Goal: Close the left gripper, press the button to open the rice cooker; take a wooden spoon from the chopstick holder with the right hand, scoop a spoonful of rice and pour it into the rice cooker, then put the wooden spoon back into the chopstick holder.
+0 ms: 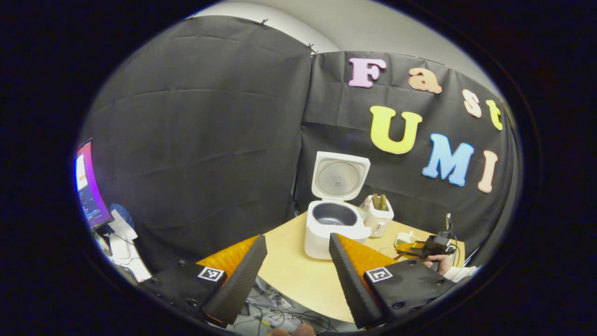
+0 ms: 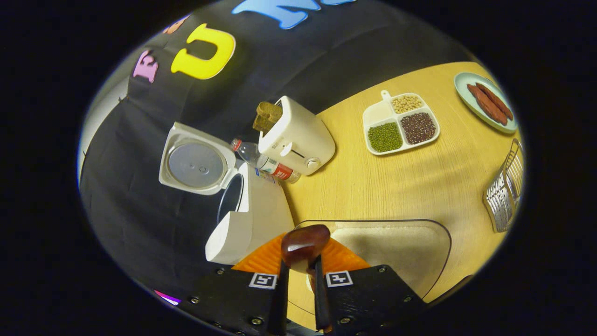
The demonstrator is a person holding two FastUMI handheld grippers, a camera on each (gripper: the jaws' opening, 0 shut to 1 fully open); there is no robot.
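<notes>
Right tongs (image 2: 298,268) are gripping the wooden spoon (image 2: 304,243), both fingers pressing on its neck, so its dark bowl is standing just above the fingertips and is pointing forward. In the right gripper view the rice cooker (image 2: 249,219) is sitting just to the left of the spoon, very near, with its lid (image 2: 196,163) standing open and the dark inner pot showing under it. Behind the cooker a plastic bottle (image 2: 263,162) is lying beside a white toaster (image 2: 298,137) with bread in its slot. Farther right on the wooden surface (image 2: 396,186) a divided dish (image 2: 401,123) is holding rice, beans and other grains, well apart from the spoon. A plate with sausages (image 2: 487,105) and a metal rack (image 2: 506,189) are staying at the right edge.

Left tongs (image 1: 298,249) are standing wide apart and are holding nothing. In the left gripper view the rice cooker (image 1: 333,219) is sitting ahead between the two fingers, apart from them, its lid raised. The right tongs (image 1: 426,246), held by a hand (image 1: 440,263), are showing farther to the right.
</notes>
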